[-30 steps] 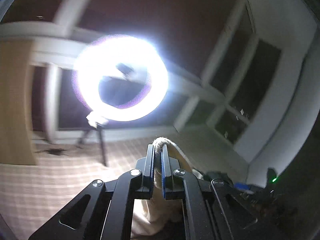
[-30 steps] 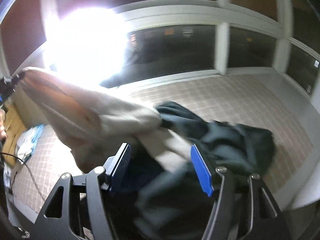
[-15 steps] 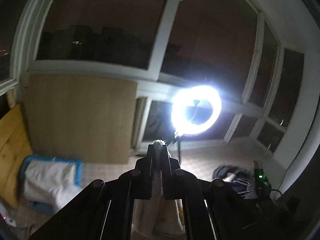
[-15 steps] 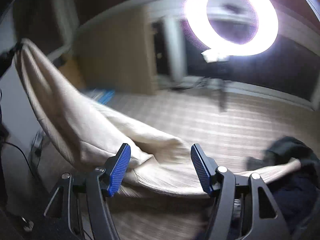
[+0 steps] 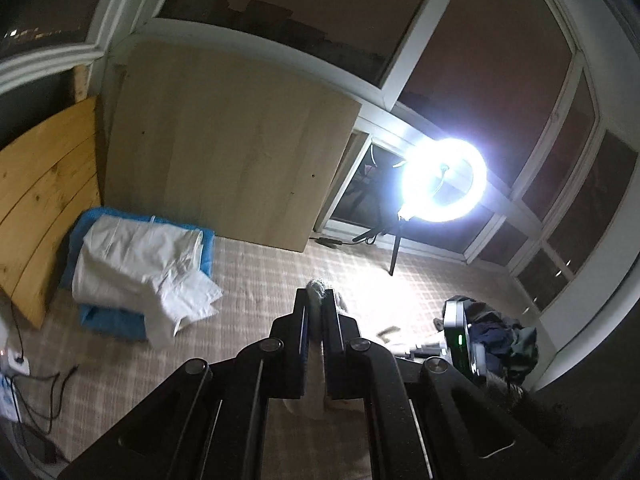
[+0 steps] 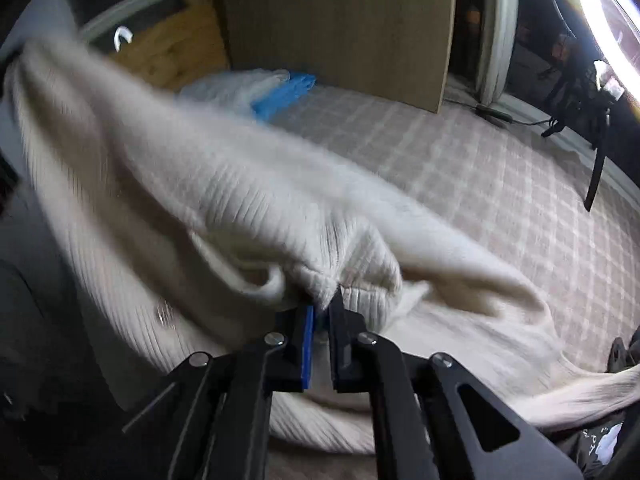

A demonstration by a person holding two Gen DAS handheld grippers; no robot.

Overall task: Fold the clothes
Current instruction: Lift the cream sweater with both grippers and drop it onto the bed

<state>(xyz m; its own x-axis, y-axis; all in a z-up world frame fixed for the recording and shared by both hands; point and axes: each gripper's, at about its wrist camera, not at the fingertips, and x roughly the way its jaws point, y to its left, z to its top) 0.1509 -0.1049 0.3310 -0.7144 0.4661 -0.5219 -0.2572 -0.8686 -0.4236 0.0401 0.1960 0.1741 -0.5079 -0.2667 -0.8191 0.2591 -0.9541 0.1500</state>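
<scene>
A cream ribbed sweater [image 6: 240, 208] hangs stretched in the air between both grippers, above the checked floor mat [image 6: 500, 184]. In the right wrist view my right gripper [image 6: 324, 312] has its jaws closed tight on a bunched fold of the sweater, and the knit spreads away up to the left. In the left wrist view my left gripper [image 5: 316, 300] is shut on another edge of the sweater [image 5: 317, 286]. A fuzzy tuft pokes out past its tips and more cloth hangs below the fingers.
Folded white clothes [image 5: 140, 264] lie on a blue cloth [image 5: 108, 320] at the left, by a leaning wooden board [image 5: 224, 152]. A lit ring light [image 5: 444, 180] stands on a tripod by the windows. A dark clothes pile [image 5: 504, 336] is at the right; cables [image 5: 40, 384] trail at the left.
The right gripper's jaws went from wide open around the sweater to closed on a fold. Both views swung away from the dark pile toward the board and the folded clothes.
</scene>
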